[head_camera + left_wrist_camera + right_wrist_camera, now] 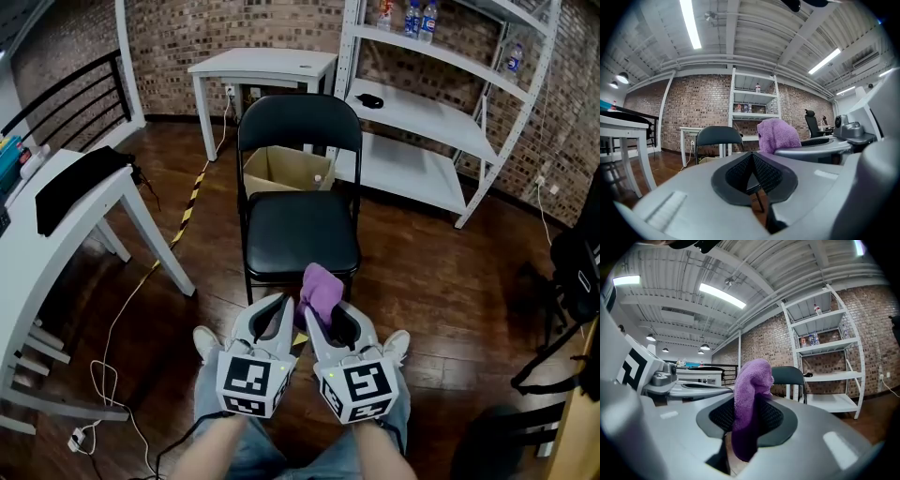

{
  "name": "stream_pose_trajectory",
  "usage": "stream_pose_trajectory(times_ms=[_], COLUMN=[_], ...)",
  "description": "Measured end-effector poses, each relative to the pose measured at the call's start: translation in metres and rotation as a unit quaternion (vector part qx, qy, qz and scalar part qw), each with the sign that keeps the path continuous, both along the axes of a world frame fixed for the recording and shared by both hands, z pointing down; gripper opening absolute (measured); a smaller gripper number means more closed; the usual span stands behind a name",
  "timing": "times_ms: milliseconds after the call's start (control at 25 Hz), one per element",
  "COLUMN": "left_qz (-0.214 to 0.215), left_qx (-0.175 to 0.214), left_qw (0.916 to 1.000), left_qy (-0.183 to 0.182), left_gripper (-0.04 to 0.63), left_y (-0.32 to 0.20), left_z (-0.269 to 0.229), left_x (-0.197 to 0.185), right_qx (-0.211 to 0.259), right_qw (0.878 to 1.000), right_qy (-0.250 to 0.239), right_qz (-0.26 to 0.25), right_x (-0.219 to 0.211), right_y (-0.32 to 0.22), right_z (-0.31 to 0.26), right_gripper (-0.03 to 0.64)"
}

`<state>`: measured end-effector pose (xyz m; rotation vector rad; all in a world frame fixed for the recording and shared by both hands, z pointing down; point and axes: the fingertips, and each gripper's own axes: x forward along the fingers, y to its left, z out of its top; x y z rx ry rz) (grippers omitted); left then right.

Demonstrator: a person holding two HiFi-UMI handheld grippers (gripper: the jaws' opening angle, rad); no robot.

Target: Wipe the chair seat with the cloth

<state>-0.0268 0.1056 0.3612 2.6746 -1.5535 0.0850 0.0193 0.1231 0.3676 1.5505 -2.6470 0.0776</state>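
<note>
While one black chair (300, 230) stands at centre frame, two grippers sit below it: the right gripper (317, 317) clamps one purple cloth (322, 284) near the seat's front edge; the left gripper (274, 314) has its jaws together, empty.

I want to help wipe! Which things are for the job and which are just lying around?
For the job: purple cloth, pinched in the right gripper; black chair.

Just lying about: cardboard box behind the chair; bottles on the shelves; black fabric on the white table; cable on the floor.

Cloth (321, 284) bottom hidden, probably inside right gripper (324, 319)
</note>
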Motion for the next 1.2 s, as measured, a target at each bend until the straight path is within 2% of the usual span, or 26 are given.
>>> stream_pose_trajectory(times_ms=[560,1200], left_qz=[-0.002,-0.032], left_qx=[-0.008,-0.021], left_qw=[1.0,0.9993], left_qy=[0.004,0.002], left_gripper=[0.006,0.006], left_y=[-0.068,-0.161], left_z=[0.01,0.019], left_x=[-0.009,-0.018], right_qx=[-0.015,-0.017], right_qw=[1.0,0.999], right_qy=[0.008,0.026], right_qz=[-0.008,-0.033], right_x=[-0.008,-0.009], right_y=[-0.068,-0.164], right_z=[0.007,0.007], right_gripper=[0.112,0.112])
